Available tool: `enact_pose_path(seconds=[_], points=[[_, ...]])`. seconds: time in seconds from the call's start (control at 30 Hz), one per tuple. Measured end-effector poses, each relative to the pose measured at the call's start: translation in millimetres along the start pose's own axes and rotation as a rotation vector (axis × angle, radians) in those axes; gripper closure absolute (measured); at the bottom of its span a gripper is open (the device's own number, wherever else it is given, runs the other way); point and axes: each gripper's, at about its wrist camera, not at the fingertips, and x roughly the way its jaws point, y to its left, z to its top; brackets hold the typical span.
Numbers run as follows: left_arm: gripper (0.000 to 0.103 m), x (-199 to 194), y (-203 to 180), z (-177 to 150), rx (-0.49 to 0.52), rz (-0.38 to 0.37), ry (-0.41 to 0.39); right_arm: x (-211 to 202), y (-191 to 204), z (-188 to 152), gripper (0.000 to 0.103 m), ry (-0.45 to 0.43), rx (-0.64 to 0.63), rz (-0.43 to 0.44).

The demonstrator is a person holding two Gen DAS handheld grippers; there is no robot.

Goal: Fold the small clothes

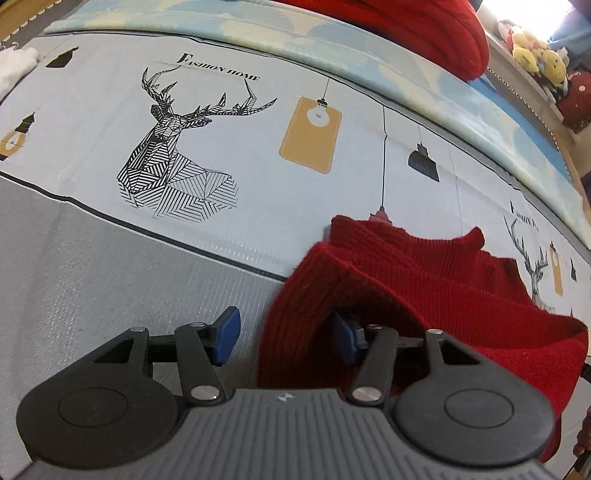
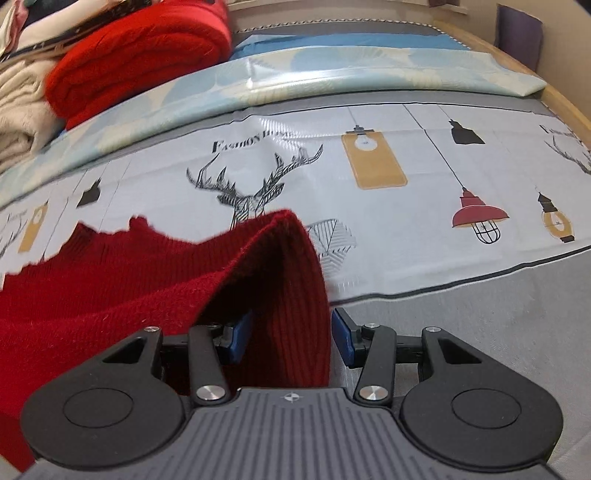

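Evidently soft, limp and light: dark red knit garment point(image 1: 424, 280) draped near on patterned bed cover point(image 1: 229, 206); best gripped at ribbed edges. Left gripper point(image 1: 284, 338) and right gripper point(image 2: 290, 338) spread, straddling folds unpinched.

Even, soft indoor light, fairly bright. Left wrist view: blown-out window point(image 1: 532, 14) at 1 o'clock. Right wrist view: glossy glare streak on printed sheet point(image 2: 288, 136) at 12 o'clock, folded red blanket point(image 2: 140, 55) at 11 o'clock motion-blurred. Heavy fisheye bowing at edges; red knit point(image 2: 110, 295) edges slightly soft.
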Motion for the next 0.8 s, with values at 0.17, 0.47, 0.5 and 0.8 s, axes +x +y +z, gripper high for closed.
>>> enact_pose_path(seconds=[0.17, 0.47, 0.5, 0.8], points=[[0.042, 10.5, 1.0, 4.8, -0.018, -0.023, 0.019, 11.8, -1.0, 6.0, 0.053, 0.005, 0.041, 0.007], [0.042, 33.4, 15.9, 12.6, -0.116, -0.073, 0.067, 26.3, -3.7, 14.0, 0.052, 0.006, 0.113, 0.021], [0.042, 36.1, 18.3, 13.6, -0.131, -0.081, 0.074, 27.6, -4.2, 14.7, 0.052, 0.007, 0.122, 0.024], [0.044, 47.1, 21.5, 18.0, -0.17, -0.151, 0.111, 40.5, -2.8, 18.6, 0.063, 0.034, 0.155, 0.018]])
